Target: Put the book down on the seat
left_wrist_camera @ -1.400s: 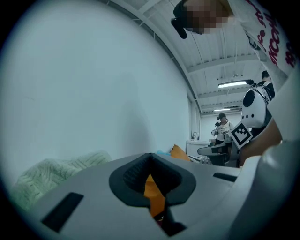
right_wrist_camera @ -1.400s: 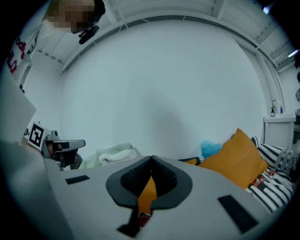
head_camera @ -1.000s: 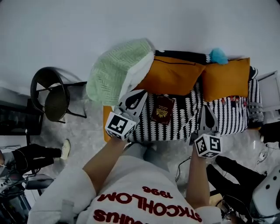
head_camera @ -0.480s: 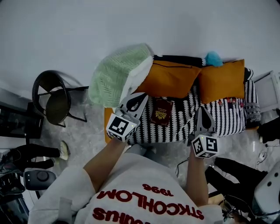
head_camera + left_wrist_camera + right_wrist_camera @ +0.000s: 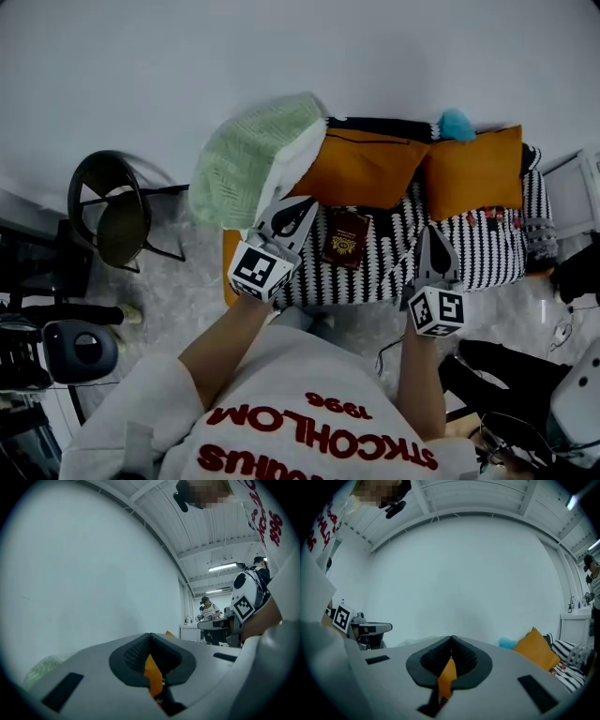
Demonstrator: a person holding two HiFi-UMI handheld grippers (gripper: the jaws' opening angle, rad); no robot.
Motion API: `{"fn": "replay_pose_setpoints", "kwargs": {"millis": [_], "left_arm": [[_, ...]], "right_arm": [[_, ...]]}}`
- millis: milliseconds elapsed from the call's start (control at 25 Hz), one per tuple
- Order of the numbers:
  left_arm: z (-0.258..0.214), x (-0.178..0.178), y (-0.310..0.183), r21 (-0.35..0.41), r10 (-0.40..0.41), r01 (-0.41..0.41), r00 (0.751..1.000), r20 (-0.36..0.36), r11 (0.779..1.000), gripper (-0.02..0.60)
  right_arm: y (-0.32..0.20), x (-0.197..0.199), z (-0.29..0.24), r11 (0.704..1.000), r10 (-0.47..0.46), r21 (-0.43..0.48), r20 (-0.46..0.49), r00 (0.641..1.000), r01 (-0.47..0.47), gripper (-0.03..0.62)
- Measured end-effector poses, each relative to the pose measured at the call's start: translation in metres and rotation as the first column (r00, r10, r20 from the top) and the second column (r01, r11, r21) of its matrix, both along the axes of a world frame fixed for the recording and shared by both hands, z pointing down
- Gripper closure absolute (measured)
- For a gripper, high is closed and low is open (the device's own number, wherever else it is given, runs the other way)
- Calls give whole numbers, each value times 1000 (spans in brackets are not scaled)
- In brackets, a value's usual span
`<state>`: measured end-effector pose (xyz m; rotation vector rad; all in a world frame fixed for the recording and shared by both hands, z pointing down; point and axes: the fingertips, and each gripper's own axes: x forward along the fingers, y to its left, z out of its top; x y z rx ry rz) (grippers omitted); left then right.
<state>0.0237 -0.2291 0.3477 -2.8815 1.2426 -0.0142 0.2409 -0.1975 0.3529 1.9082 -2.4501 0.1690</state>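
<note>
The book (image 5: pixel 348 238) lies flat toward the seat's (image 5: pixel 487 253) back edge, against the orange cushions (image 5: pixel 375 169), so I judge it delivered; my left fingers (image 5: pixel 305 220) and right fingers (image 5: pixel 441 258) flank it, pinched together, empty

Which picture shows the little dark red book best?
The head view: the book lies flat, cover up, on the striped seat in front of the orange cushions. The left and right gripper views look level toward the wall, and neither shows the book.
</note>
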Motion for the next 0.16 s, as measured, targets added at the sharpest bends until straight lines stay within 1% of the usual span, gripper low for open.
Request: {"fn": "replay_pose_setpoints", "kwargs": {"millis": [160], "left_arm": [[-1, -2, -2, -1, 2, -2, 1000, 1, 1000, 566]], "right_arm": [[0, -2, -1, 1000, 3, -2, -1, 1000, -3, 568]]}}
